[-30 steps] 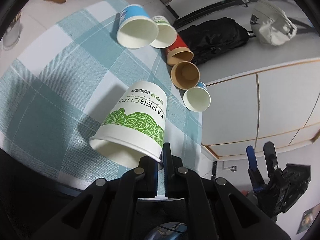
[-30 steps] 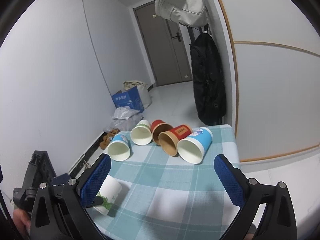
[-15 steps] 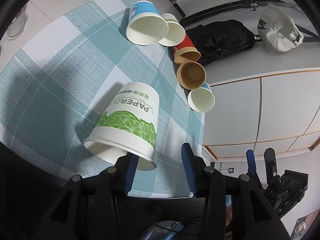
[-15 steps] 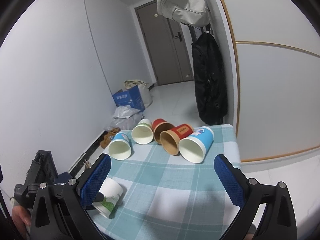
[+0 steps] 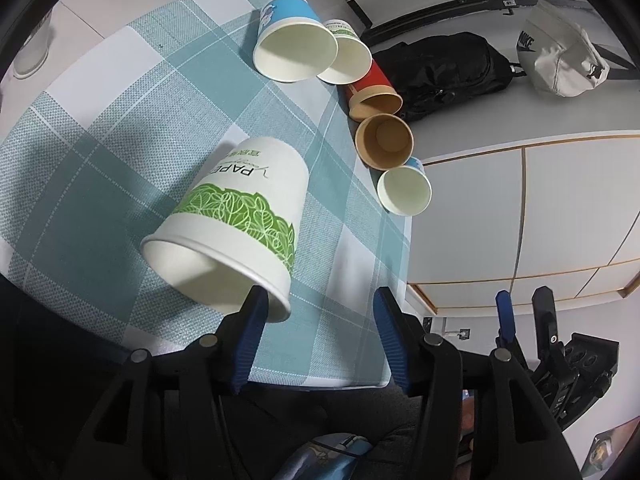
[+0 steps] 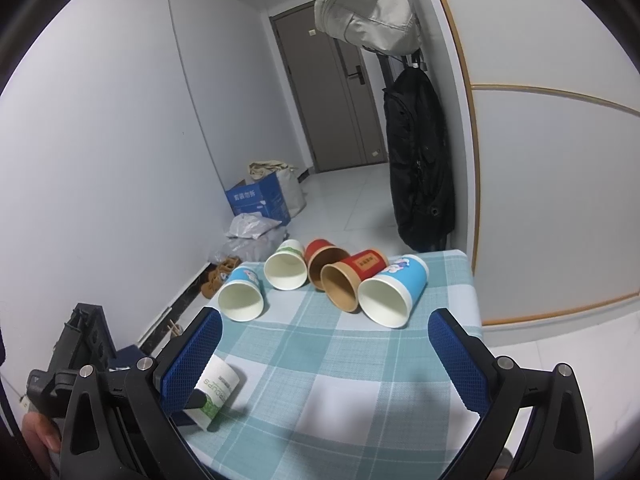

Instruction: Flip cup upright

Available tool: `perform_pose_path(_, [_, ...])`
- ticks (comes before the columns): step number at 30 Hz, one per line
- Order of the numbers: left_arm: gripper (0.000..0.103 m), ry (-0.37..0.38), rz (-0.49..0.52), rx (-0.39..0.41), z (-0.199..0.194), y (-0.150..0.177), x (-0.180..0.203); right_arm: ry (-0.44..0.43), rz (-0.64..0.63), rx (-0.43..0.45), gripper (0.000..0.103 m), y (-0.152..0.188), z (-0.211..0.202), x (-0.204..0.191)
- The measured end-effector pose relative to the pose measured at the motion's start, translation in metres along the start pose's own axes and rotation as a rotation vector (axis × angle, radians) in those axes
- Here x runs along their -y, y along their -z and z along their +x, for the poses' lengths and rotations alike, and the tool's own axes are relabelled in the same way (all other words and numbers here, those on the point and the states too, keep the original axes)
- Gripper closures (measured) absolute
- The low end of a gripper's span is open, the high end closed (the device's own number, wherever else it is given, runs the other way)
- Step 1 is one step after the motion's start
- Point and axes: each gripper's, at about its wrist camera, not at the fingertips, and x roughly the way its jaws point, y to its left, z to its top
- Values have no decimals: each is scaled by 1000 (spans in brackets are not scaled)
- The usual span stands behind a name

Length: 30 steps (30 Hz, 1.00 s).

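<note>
White paper cup [image 5: 236,224], green leaf band, printed "PAPE…" in part; lying on the checked tablecloth [image 5: 100,128] near its front edge, mouth toward the camera. Left gripper [image 5: 318,304] released, jaws spread; one pad at the cup's rim, contact unclear. Right gripper [image 6: 324,336] wide open, grasping nothing. Five more cups [image 6: 320,280] lie at the far edge. Grey "NIKE" bag [image 5: 560,64] hangs beside a black backpack [image 5: 444,68].

Left view looks down close; right looks level, farther; both share the table [image 5: 100,92].
</note>
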Motion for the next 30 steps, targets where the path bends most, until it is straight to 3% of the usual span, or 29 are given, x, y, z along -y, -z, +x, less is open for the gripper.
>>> perform_pose_path(12, [54,-83,97,-11,-19,12,19,-19,5,5,0,1,0,-2])
perform_pose_path(15, [54,-106,186,30,-45,16,34,-18,-4,-1,0,2,1,-3])
perform_pose_path(21, [53,-199,329,236,-106,0,59,-67,-21,-44,0,7,7,-16])
perform_pose_path(22, [51,-240,359,301,-116,-5,64,-80,-25,-50,0,9,8,-20])
perform_pose_path(24, [33,-315,397,411,-127,-13,69,-110,-40,-60,0,14,9,-30])
perform_pose_path(25, [31,-350,411,467,-132,-16,70,-128,-53,-71,0,17,11,-37])
perform_pose_path(30, [31,-417,408,587,-128,-39,59,-180,-93,-114,0,32,17,-65])
